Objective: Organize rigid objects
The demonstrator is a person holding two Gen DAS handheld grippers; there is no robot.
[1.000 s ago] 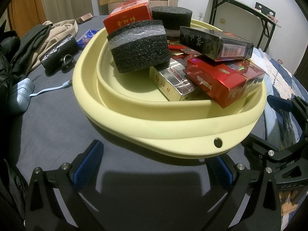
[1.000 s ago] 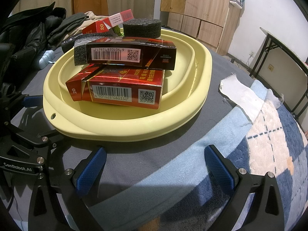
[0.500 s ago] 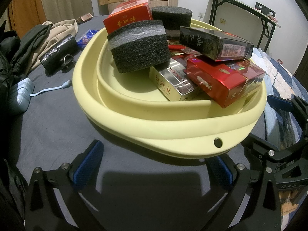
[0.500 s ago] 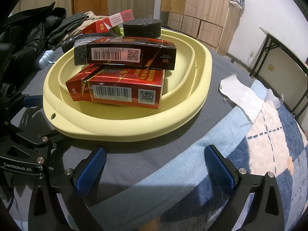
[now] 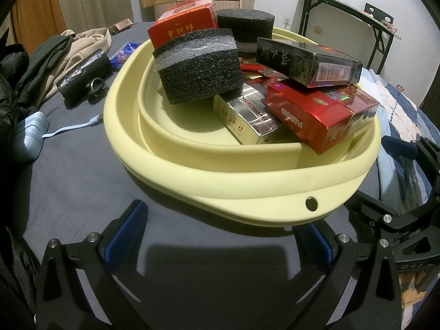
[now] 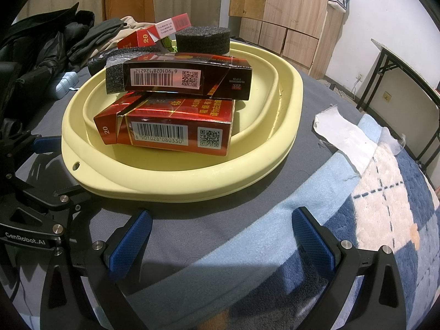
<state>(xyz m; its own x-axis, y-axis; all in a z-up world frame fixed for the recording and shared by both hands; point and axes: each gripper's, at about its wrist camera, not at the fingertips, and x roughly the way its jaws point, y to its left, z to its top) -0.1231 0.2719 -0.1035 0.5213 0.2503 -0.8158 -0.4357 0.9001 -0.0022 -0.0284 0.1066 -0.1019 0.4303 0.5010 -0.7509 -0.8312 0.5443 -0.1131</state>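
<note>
1. Yellow basin (image 5: 170, 162) lay on the grey bed cover (image 5: 68, 165), holding the piled red carton (image 5: 316, 115), black carton (image 5: 305, 60) and foam block (image 5: 198, 68).
2. Left view alone showed a silver carton (image 5: 244, 118); right view alone showed the white cloth (image 6: 343, 137) toward the bed's right edge.
3. Left gripper (image 5: 217, 236) and right gripper (image 6: 220, 236) were spread wide, empty, just short of the basin's near rim.

one yellow basin (image 5: 242, 181), two foam blocks (image 5: 198, 68), five boxes (image 5: 316, 115)

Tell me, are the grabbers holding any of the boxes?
No. The left gripper and right gripper are both open and empty, in front of the yellow basin, touching no box.
</note>
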